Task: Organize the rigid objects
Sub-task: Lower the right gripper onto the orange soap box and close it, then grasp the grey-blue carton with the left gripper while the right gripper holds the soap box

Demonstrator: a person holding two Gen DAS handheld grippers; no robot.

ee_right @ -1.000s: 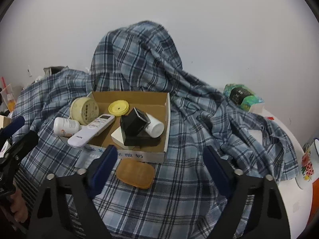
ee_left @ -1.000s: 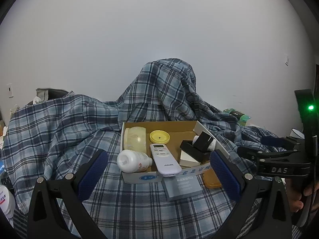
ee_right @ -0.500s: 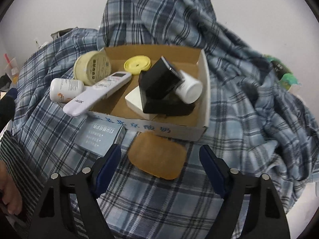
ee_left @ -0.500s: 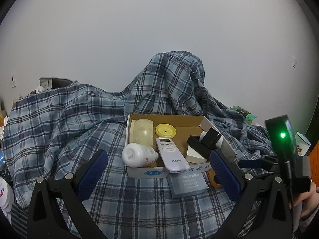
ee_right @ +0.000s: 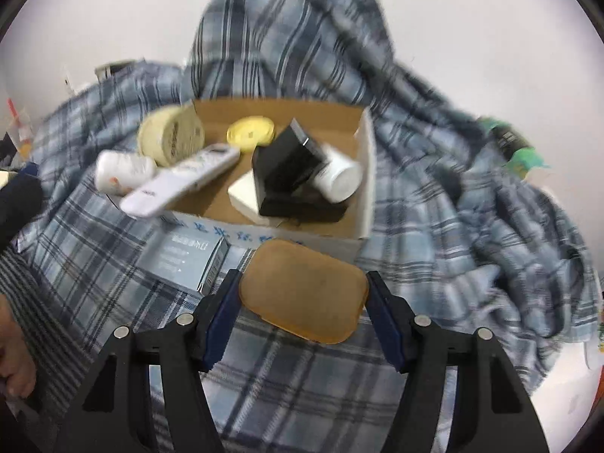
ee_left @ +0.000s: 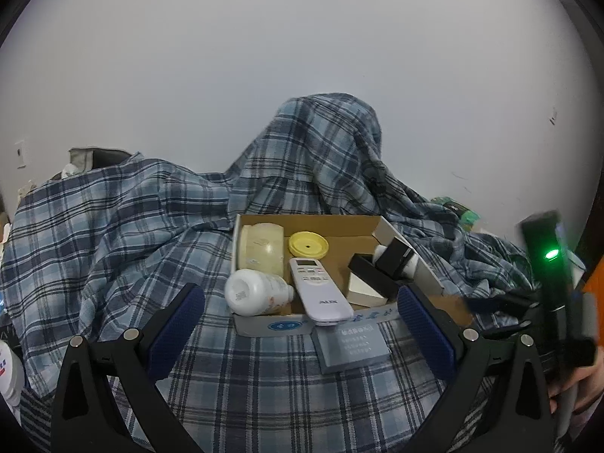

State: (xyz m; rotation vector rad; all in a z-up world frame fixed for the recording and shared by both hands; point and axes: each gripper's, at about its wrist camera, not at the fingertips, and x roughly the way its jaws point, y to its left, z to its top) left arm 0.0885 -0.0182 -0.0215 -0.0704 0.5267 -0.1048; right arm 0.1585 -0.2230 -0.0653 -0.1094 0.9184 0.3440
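An open cardboard box sits on a plaid cloth. It holds a white remote, a white bottle, a cream tub, a yellow lid and a black box. A flat amber case lies on the cloth just in front of the box. My right gripper has its pads on both sides of the case, closed against its ends. A grey carton lies beside it. My left gripper is open and empty, short of the box.
The blue plaid cloth covers the table and drapes over a tall hump behind the box. A green packet lies at the far right. My right gripper's body with a green light shows at the right of the left wrist view.
My right gripper has dropped forward to the amber case and its jaws have narrowed onto it. My left gripper has held its place, open.
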